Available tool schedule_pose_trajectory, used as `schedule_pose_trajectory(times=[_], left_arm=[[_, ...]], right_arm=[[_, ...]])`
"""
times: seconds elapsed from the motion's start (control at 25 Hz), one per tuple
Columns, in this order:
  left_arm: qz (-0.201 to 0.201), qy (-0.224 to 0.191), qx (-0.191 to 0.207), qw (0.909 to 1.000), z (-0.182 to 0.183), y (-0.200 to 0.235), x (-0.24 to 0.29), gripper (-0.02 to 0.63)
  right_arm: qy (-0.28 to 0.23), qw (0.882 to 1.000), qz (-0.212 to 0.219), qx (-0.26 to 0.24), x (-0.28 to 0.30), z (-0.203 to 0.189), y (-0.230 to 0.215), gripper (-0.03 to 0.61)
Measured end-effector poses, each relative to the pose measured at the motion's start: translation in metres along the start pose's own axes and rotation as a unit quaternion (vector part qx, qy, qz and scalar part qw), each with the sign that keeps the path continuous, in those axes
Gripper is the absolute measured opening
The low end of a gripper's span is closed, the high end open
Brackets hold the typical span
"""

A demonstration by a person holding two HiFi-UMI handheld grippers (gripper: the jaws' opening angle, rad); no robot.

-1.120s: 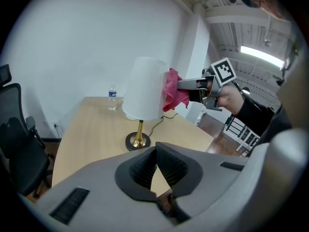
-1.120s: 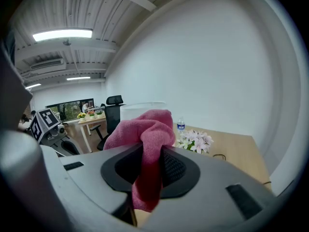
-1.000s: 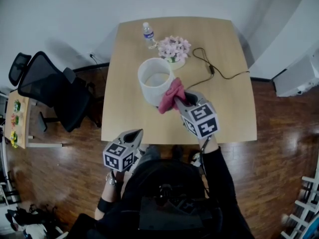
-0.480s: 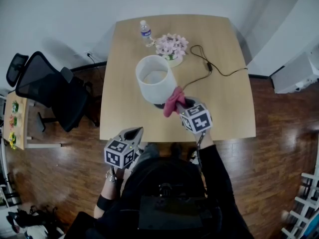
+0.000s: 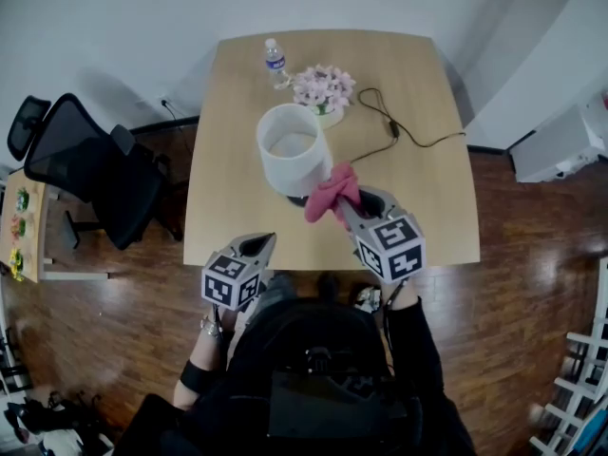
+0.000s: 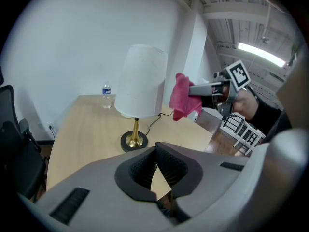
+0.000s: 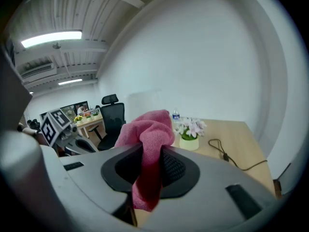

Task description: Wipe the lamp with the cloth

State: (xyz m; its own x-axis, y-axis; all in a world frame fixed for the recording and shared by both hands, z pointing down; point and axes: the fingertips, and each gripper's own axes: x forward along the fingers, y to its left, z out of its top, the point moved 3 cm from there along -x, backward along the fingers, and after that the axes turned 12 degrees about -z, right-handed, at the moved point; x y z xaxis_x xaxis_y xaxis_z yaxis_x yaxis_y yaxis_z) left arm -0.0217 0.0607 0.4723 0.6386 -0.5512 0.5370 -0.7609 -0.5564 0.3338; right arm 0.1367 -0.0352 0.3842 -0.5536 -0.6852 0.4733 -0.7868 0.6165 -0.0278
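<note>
A table lamp with a white shade point(image 5: 291, 148) point(image 6: 140, 81) and a gold stem on a dark base point(image 6: 133, 140) stands mid-table. My right gripper point(image 5: 350, 202) point(image 7: 150, 167) is shut on a pink cloth point(image 5: 332, 192) point(image 7: 149, 144) point(image 6: 182, 97), held up just right of the shade and apart from it. The lamp is out of the right gripper view. My left gripper point(image 5: 256, 246) point(image 6: 155, 164) is shut with nothing in it, low at the table's near edge, left of the lamp.
A pot of pink flowers point(image 5: 324, 89) point(image 7: 189, 129) and a water bottle point(image 5: 275, 61) point(image 6: 106, 95) stand at the back of the wooden table point(image 5: 418, 198). The lamp's black cord point(image 5: 408, 136) runs off the right edge. A black office chair point(image 5: 90, 179) stands at the left.
My right gripper drew back from the shade with the cloth, then rose and came up beside the shade again. The left gripper has stayed in place.
</note>
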Motion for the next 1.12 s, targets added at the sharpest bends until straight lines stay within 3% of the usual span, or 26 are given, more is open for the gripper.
schedule_pose_trajectory(times=[0.2,0.4,0.72,1.12], left_arm=[[-0.001,-0.004,0.001,1.0000,0.001,-0.003,0.002,0.002],[0.008,0.001,0.002,1.0000,0.001,-0.007,-0.003,0.002],[0.002,0.005,-0.002,1.0000,-0.009,-0.001,-0.013,0.002],[-0.036,0.026,0.035,0.9984,-0.006,0.031,-0.033,0.002]], right_arm=[[-0.066,0.997,0.019,-0.029,-0.016,0.059,0.024,0.078],[-0.063,0.997,0.025,-0.040,0.007,0.067,0.037,0.078],[-0.012,0.999,0.007,-0.033,0.033,0.022,0.041,0.078],[0.083,0.995,-0.057,0.019,0.072,-0.064,0.042,0.078]])
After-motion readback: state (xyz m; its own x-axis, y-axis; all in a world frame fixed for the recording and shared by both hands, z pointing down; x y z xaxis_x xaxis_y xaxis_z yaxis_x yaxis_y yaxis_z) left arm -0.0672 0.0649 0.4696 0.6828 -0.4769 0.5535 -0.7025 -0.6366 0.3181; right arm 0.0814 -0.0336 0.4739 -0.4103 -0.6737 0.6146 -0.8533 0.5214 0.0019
